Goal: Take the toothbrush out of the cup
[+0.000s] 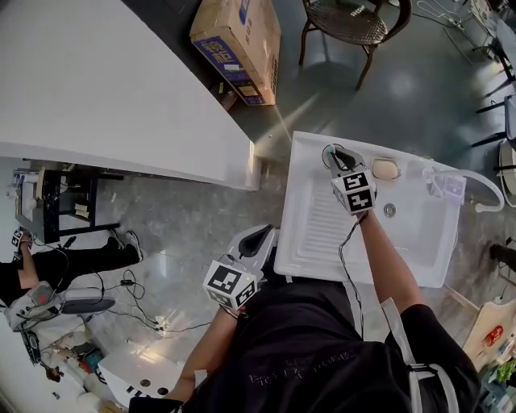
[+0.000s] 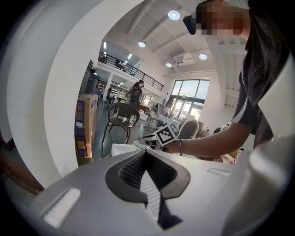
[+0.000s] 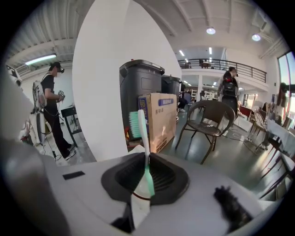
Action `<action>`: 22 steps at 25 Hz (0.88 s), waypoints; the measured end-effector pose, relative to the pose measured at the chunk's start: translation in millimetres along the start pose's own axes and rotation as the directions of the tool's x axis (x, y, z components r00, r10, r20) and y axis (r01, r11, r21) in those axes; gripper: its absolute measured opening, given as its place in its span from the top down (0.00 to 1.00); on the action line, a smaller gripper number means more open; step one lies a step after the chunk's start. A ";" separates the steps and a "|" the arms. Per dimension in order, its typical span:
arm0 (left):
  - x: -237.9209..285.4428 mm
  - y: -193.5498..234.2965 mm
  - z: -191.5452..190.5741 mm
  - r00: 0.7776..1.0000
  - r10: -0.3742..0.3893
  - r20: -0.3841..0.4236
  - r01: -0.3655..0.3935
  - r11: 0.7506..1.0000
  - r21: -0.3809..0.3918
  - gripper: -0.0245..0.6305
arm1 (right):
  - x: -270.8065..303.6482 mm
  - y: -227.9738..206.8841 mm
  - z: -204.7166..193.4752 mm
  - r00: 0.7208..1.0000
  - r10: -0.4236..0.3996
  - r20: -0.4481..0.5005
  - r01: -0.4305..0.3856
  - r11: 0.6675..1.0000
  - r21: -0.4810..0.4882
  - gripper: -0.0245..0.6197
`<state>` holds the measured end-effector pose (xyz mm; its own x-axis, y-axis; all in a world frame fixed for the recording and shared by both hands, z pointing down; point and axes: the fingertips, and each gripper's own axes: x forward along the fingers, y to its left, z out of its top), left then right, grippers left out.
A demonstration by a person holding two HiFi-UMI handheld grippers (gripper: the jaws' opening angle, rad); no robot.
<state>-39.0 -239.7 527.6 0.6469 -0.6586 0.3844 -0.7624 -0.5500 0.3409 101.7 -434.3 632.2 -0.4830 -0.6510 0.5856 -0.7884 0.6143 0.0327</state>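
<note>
The right claw (image 3: 144,186) is clamped on the toothbrush (image 3: 143,133), which stands upright between the jaws. Its green bristles are at the top and face left, and its white and green handle runs down through the pads. In the head view this claw sits over the back left corner of the white sink (image 1: 419,242). Its tip is right at the cup (image 1: 327,152), whose round rim shows beside the jaws; whether the brush's lower end is inside the cup cannot be told. A bar of soap (image 1: 386,168) lies on the sink's back ledge, just beside the claw. The left claw (image 1: 260,236) hangs at the sink's front left edge, jaws together with nothing between them. Beyond the sink stand a cardboard box (image 1: 238,40) and a chair (image 1: 355,20)
</note>
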 end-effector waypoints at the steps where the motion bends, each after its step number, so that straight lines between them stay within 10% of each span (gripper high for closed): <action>1: -0.1 -0.6 -0.1 1.000 -0.002 -0.001 0.002 1.000 0.002 0.95 | -1.9 -1.3 -0.4 1.000 -0.001 0.005 0.001 1.000 0.014 0.90; 22: -3.0 -11.7 5.5 0.998 -0.054 0.016 0.054 0.998 0.036 0.95 | -45.8 -5.5 0.4 0.998 -0.032 0.063 0.024 0.993 0.118 0.90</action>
<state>-32.1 -234.1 517.8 0.6872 -0.6357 0.3516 -0.7265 -0.6028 0.3300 128.0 -408.1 605.0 -0.4809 -0.6970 0.5319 -0.8391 0.5418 -0.0488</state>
